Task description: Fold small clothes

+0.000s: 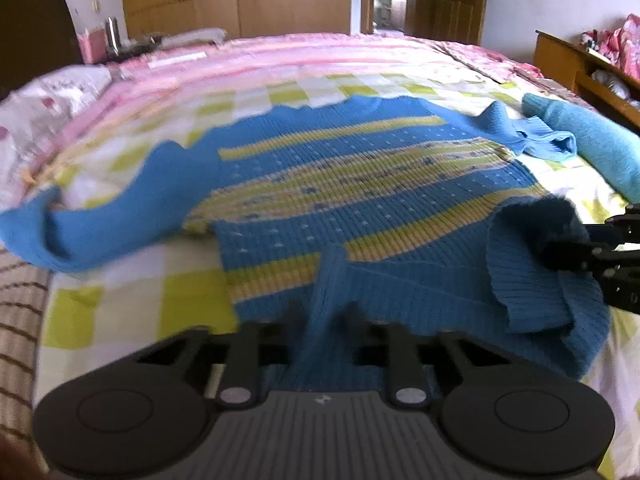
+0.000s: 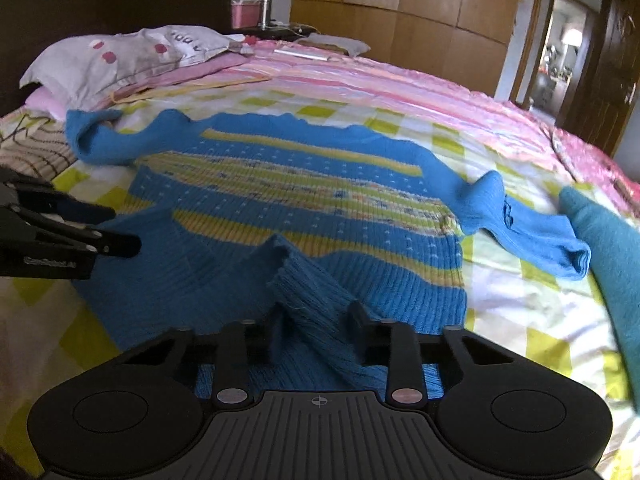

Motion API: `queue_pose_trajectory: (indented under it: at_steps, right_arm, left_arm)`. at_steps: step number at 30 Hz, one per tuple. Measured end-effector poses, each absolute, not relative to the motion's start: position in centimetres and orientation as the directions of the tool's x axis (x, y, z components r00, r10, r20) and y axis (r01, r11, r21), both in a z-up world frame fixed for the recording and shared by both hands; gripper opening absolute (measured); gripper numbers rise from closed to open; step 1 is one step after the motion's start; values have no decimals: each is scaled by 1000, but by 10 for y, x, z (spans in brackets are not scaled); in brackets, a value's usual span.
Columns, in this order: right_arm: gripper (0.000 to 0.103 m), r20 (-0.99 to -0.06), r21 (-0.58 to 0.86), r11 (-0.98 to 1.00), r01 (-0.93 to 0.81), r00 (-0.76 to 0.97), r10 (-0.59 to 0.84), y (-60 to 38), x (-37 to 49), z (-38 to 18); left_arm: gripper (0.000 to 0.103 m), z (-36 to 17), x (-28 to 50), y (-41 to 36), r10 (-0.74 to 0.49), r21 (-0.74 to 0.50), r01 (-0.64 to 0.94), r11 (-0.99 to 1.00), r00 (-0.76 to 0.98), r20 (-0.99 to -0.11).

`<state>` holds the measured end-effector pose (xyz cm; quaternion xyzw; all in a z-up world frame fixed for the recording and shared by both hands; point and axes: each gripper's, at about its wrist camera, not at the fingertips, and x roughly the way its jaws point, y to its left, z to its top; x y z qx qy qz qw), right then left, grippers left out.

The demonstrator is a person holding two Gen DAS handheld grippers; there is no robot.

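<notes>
Left jaws: my left gripper [image 1: 320,320] is clamped on a pinch of the blue ribbed-knit sweater with yellow stripes and speckled bands [image 1: 360,184], at the near edge, which reads as the collar end; the knit stands up in a ridge between the fingers.
Right jaws: my right gripper [image 2: 316,312] is clamped on a thick bunch of the same near edge, beside the left pinch; the ribs crowd into a peak toward 12 o'clock from the fingers.
Where the sweater is: spread flat on the green-and-white checked bedsheet [image 1: 132,308], its far scalloped edge at 12 o'clock, one sleeve out at 9 o'clock and the other at 2 o'clock in the left wrist view.
Step in hand: I judge I have just taken hold of the near edge, ready to carry it over the body toward the far edge.
Doing it well: lift both pinches together and level, keep the edge taut between them, and lay it down square so the stripes line up; the splayed sleeves will likely need tucking in.
Material: soft, stretchy, chunky rib; it sags and bunches, so uneven pull would skew the fold.
Neighbours: a rolled teal fuzzy cloth [image 2: 612,248] lies at 3 o'clock, near the sleeve cuff; a pink striped quilt [image 2: 400,80] lies beyond.
</notes>
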<state>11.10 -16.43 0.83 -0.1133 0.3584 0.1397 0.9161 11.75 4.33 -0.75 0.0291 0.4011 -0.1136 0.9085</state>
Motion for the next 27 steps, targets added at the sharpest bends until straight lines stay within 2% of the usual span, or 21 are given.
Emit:
queue_pose_trajectory:
  at_steps: [2,5,9,17,24,27]
  right_arm:
    - [10,-684,-92,940,-329,707,181,-170,109,13]
    - [8,-672,-57,948,-314,714,196,-181,104,23]
    - [7,-655,-22,957,-288,728,204,-200,88,41]
    - [6,-642,-15,975,-222,750,161,-235,38,66]
    - [4,-693,-35,985,-169,714,98,-250,-4,52]
    - [4,-708,-53,990,-131,704,55,-257,-15,44]
  left_arm:
    - [13,-6,117,45,-215,-68,245,967,647,-731]
    - [12,2,108,48,-251,-80,279,957,659,-709]
    - [12,17,89,58,-315,-145,300,943,661,-681]
    - [12,36,36,83,-338,-191,284,940,683,-648]
    - [12,33,-8,82,-335,-153,320,935,658,-675]
    - [12,35,-21,82,-366,-175,344,923,637,-678]
